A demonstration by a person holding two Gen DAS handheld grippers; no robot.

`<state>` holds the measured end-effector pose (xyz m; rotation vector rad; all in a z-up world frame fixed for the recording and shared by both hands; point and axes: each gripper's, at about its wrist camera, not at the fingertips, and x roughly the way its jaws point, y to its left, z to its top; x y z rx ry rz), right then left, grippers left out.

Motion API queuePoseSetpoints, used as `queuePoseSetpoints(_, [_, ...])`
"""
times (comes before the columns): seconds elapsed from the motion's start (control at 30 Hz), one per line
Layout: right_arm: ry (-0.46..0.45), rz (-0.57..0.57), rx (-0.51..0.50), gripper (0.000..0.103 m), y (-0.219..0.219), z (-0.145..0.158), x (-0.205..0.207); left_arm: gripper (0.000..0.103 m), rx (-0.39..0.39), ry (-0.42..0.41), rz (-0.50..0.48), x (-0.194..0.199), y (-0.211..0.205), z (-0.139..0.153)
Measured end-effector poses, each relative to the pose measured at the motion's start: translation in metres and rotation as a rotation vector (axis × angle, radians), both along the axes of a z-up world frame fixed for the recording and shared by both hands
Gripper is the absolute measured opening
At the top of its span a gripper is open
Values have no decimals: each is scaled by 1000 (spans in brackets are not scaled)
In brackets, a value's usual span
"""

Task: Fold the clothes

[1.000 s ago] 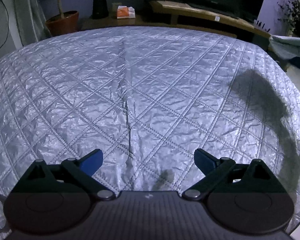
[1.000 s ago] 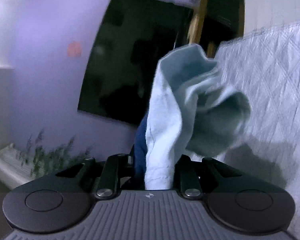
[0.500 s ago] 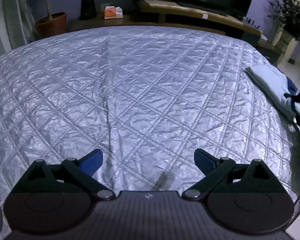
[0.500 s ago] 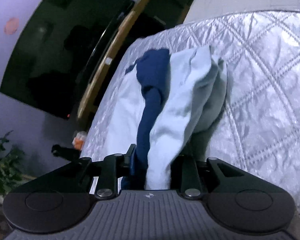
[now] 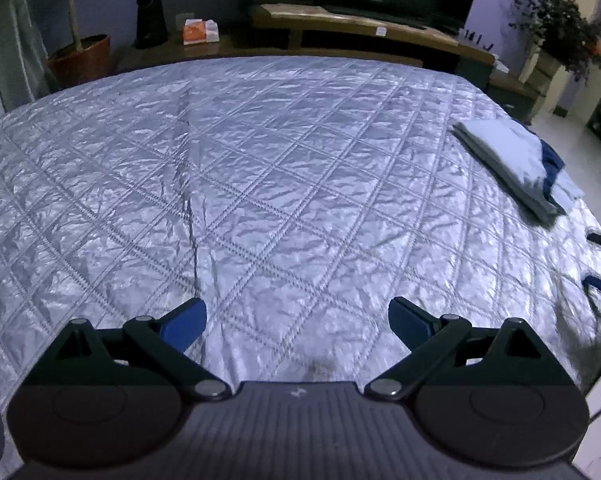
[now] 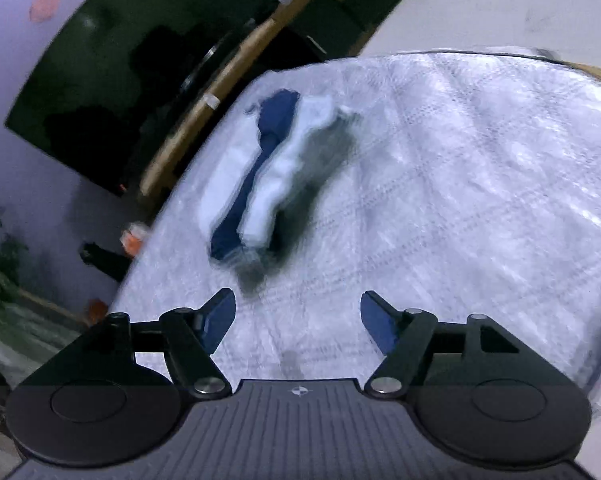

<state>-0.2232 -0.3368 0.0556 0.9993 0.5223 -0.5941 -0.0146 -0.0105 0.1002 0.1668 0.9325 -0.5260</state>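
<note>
On a silver quilted bedspread [image 5: 284,184], a folded pale blue garment [image 6: 276,184] with a dark blue part showing lies near the bed's right edge, free of both grippers, while the left gripper [image 5: 297,318] and right gripper [image 6: 298,320] hover with jaws wide apart and empty.

L tongs [image 5: 297,316] spread wide over quilt [image 5: 260,184]; folded clothes [image 5: 508,160] far right.

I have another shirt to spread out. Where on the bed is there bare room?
The quilt is bare from the TV bench down to the left gripper. Only the right edge is taken, by the folded clothes.
</note>
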Motion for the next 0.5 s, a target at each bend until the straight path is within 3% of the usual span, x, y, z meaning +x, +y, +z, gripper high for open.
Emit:
queuePoseSetpoints(0.13, [74, 27, -15, 80, 28, 9, -31, 97, 11, -14, -14, -23, 7, 13])
queuePoseSetpoints(0.23, [148, 75, -61, 80, 43, 28, -35, 93, -33, -50, 20, -46, 13, 28])
queuePoseSetpoints(0.3, [141, 118, -178, 80, 56, 56, -29, 87, -67, -80, 38, -64, 20, 41])
queuePoseSetpoints(0.37, [168, 157, -292, 89, 70, 88, -20, 87, -66, -93, 32, -80, 21, 53])
queuePoseSetpoints(0.5, [161, 189, -453, 89, 94, 137, -3, 98, 1, -128, 1, -107, 12, 73])
